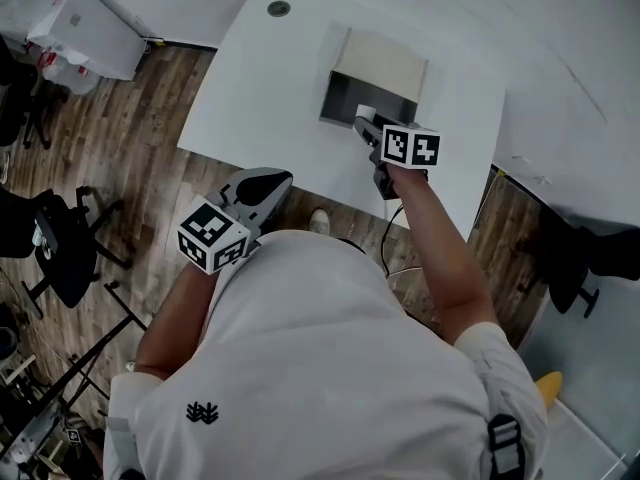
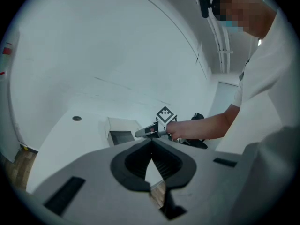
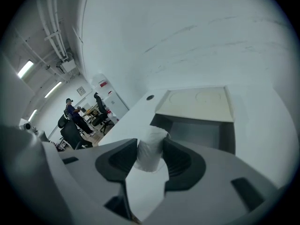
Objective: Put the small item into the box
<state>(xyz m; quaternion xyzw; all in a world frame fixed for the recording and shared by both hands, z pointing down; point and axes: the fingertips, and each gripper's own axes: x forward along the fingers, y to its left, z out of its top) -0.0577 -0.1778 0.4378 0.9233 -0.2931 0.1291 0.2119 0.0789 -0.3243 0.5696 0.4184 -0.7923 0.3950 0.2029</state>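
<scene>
Right gripper: jaws clamped on the small white item, a stubby roll held roughly upright between the pads. Open cardboard box lies just ahead of and below the jaws, its lid flap folded back on the far side. Item sits about over the box's near rim, not yet inside. Right arm stretched forward over the white counter, gripper pitched down toward the opening. Left gripper: jaws together, empty, held well back at the counter's near edge.
</scene>
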